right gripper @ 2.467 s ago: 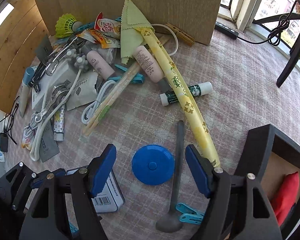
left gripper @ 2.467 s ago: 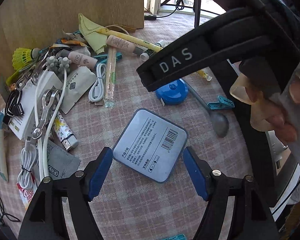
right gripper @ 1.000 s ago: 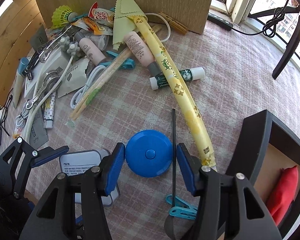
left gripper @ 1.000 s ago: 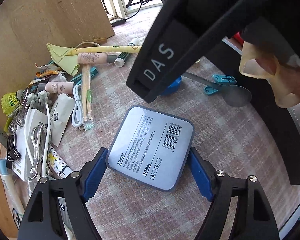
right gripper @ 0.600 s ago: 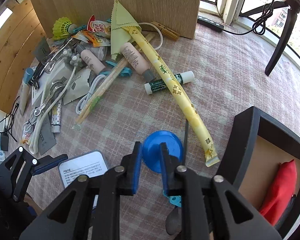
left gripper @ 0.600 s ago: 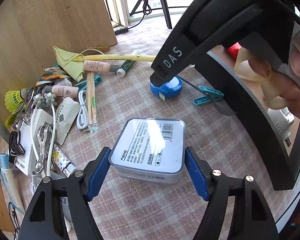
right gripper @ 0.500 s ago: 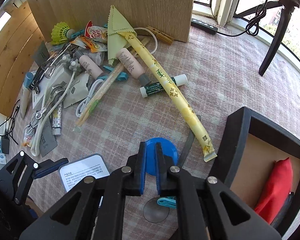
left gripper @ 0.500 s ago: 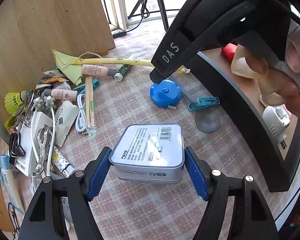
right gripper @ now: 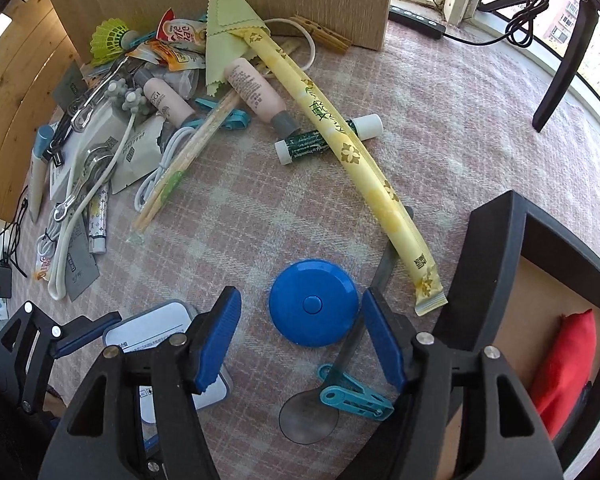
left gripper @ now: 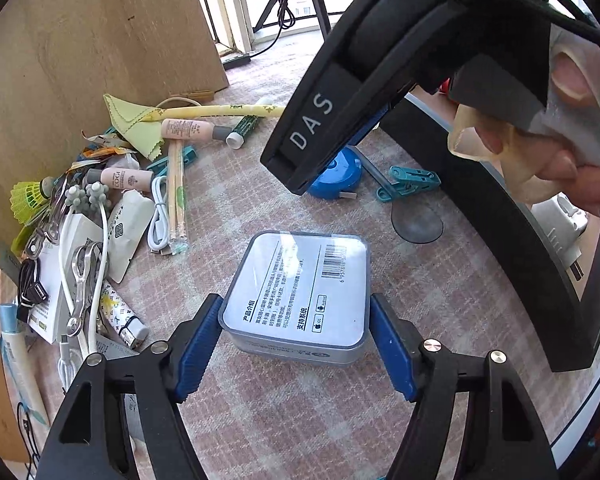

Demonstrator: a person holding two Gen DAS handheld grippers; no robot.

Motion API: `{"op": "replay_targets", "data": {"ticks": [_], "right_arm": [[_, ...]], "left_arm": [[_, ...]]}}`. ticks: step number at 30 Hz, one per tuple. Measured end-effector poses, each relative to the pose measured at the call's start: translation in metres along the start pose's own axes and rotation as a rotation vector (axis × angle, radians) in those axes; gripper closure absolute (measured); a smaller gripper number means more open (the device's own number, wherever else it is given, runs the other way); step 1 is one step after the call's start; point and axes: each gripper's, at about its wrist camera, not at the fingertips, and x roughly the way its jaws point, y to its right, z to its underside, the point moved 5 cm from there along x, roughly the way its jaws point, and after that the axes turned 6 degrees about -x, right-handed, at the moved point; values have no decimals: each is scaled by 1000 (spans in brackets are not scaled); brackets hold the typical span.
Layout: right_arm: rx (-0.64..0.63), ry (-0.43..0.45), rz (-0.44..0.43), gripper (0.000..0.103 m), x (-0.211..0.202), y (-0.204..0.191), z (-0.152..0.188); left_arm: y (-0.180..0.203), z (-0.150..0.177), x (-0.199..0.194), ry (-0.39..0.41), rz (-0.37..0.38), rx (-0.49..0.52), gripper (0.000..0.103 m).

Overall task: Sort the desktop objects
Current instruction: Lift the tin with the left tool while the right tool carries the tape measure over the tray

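Two picks are on the go here. The left tool [left gripper: 294, 338] is clamped on the flat tin [left gripper: 300, 292], blue pads on its two short side walls, label and barcode facing up; in the left wrist view it sits dead centre with the clutter pile off at 9 to 11 o'clock. That tin looks rigid and light, with smooth metal sides, so I'd say it could slip unless the squeeze stays square on the walls. The right tool [right gripper: 302, 340] is opening, with the blue tape measure [right gripper: 314, 302] lying flat on the checked desk [right gripper: 460, 140] between the pads, neither one touching it. Hard plastic puck, rounded rim, probably slippery: best taken across its widest part. A spoon [right gripper: 312, 412] and teal clothespin [right gripper: 354, 394] crowd it at 5 o'clock.
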Motion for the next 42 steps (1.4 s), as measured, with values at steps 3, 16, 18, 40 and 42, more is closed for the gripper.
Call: {"op": "replay_targets", "data": {"ticks": [3,16,18,40,42], "right_arm": [[-5,-3,35,40,7,4,-1],[-113,-20,40,54,16,4,-30],[-144,-48,65,48,21,0,-27],[-14,106,25,54,-39,29,-11],[9,127,32,54,-47,33,-5]], "left_arm": [[-5,6,12,-37,5,-25,32],[-20,9,20,-22,7,-43,33],[-27,11,19,-28,4,-65,32],[-26,-11,-21,41,75,-133,35],[-19,-20,-28,61,90,-113,35]]}}
